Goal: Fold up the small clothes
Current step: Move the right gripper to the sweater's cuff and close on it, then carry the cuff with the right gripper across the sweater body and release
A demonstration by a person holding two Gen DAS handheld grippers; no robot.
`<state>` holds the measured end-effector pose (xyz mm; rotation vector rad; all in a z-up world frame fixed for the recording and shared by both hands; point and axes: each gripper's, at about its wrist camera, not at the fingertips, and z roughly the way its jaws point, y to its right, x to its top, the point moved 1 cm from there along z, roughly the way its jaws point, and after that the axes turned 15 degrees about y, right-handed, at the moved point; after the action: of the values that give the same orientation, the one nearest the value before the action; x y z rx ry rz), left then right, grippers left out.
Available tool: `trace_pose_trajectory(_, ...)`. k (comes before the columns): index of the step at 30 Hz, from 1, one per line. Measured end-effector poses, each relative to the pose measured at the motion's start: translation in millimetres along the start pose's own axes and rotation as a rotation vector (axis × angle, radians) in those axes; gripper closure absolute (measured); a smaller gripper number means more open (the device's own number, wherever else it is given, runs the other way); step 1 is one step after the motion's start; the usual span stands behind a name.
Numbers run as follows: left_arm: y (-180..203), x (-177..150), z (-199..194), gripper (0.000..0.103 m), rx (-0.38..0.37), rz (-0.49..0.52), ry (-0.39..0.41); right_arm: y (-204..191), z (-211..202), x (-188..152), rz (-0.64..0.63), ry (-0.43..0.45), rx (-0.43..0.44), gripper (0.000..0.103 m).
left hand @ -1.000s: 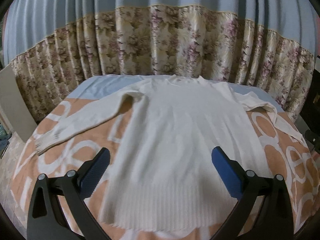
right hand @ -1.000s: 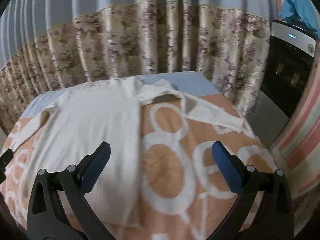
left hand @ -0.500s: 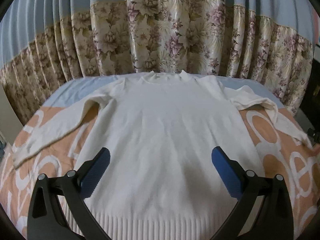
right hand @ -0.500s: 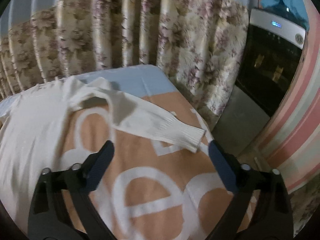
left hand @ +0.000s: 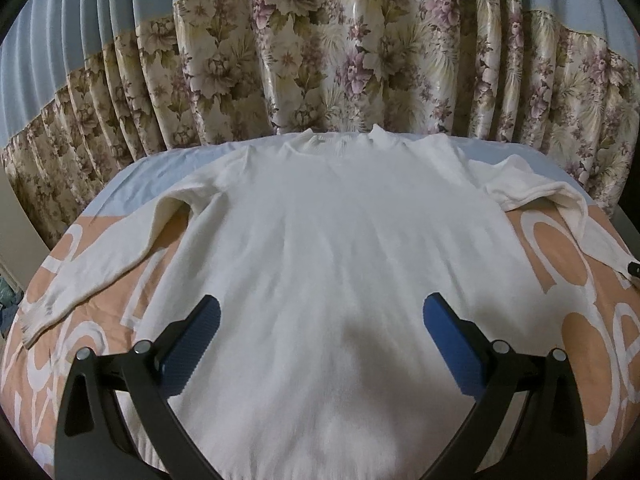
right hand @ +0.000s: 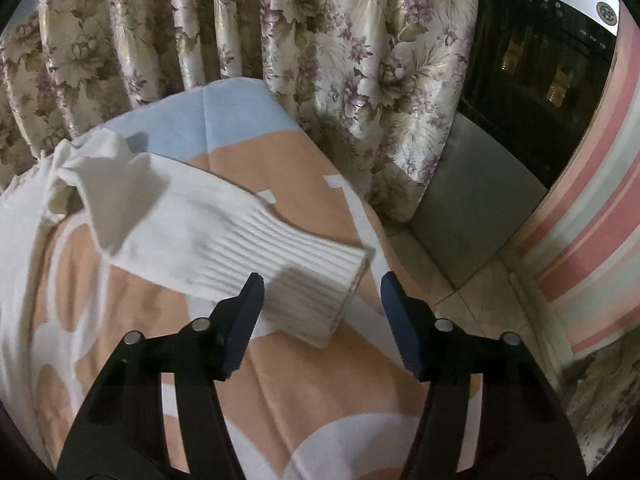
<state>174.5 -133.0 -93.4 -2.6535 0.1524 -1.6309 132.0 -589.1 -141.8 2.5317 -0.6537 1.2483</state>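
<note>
The white sweater point(left hand: 340, 272) is spread flat on the bed point(right hand: 312, 392); the right gripper point(right hand: 322, 312), jaws closing, is aimed at the sleeve cuff point(right hand: 316, 280), not yet pinched; the left gripper point(left hand: 320, 336) is held wide above the body; the sleeve fold seems next.

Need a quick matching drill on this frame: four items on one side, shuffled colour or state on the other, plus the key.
Items:
1. sweater
2. ribbed cuff
3. curtain
4. left claw

States:
A. floral print, hanging behind the bed
B. open, over the sweater's body
C. white, spread flat on the bedcover
D. between the closing right claw's fingers, not yet pinched

Pairs: 1-C, 2-D, 3-A, 4-B
</note>
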Motion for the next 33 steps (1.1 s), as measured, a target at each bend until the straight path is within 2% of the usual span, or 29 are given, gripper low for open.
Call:
trace_pose_trajectory(8, 1.1, -2.9, 5.3, 0.001, -0.002, 0.001, -0.012, 5.6, 15.8, -0.9, 0.035, -0.016, 0.028, 0.042)
trace_pose_trajectory(11, 3.0, -4.5, 5.1, 0.001, -0.006, 0.003, -0.015, -0.7, 16.8, 1.6, 0.010, -0.008, 0.041, 0.052)
trace_pose_trajectory(13, 4.3, -5.1, 3.9, 0.001, -0.008, 0.008, -0.014, -5.5, 18.0, 3.3, -0.004, -0.007, 0.055, 0.062)
trace_pose_trajectory(17, 5.1, -4.7, 1.8, 0.001, -0.010, 0.009, -0.010, -7.3, 17.6, 4.6, 0.006, -0.004, 0.069, 0.069)
trace_pose_trajectory(19, 5.0, -3.6, -0.6, 0.001, -0.008, 0.012, -0.001, -7.4, 13.3, 4.7, 0.015, 0.002, 0.071, 0.080)
trace_pose_trajectory(22, 4.1, -1.8, -3.1, 0.001, -0.007, 0.009, 0.001, -6.0, 4.8, 6.1, 0.034, 0.019, 0.081, 0.088)
trace_pose_trajectory(24, 4.2, -0.1, -4.3, 0.001, -0.006, 0.013, 0.005, -4.4, 2.1, 7.3, 0.046, 0.024, 0.085, 0.090)
trace_pose_trajectory(26, 3.9, 1.1, -4.6, 0.001, -0.006, 0.016, 0.004, -1.2, -0.7, 11.0, 0.043, 0.044, 0.059, 0.091)
trace_pose_trajectory(30, 1.0, 2.8, -0.2, 0.001, -0.002, 0.005, 0.000, 23.4, -3.4, 27.4, 0.053, 0.083, -0.063, 0.091)
trace_pose_trajectory(33, -5.0, 5.3, 11.5, 0.001, 0.001, -0.018, -0.014, 42.5, 0.7, 39.0, 0.050, 0.083, -0.096, 0.091)
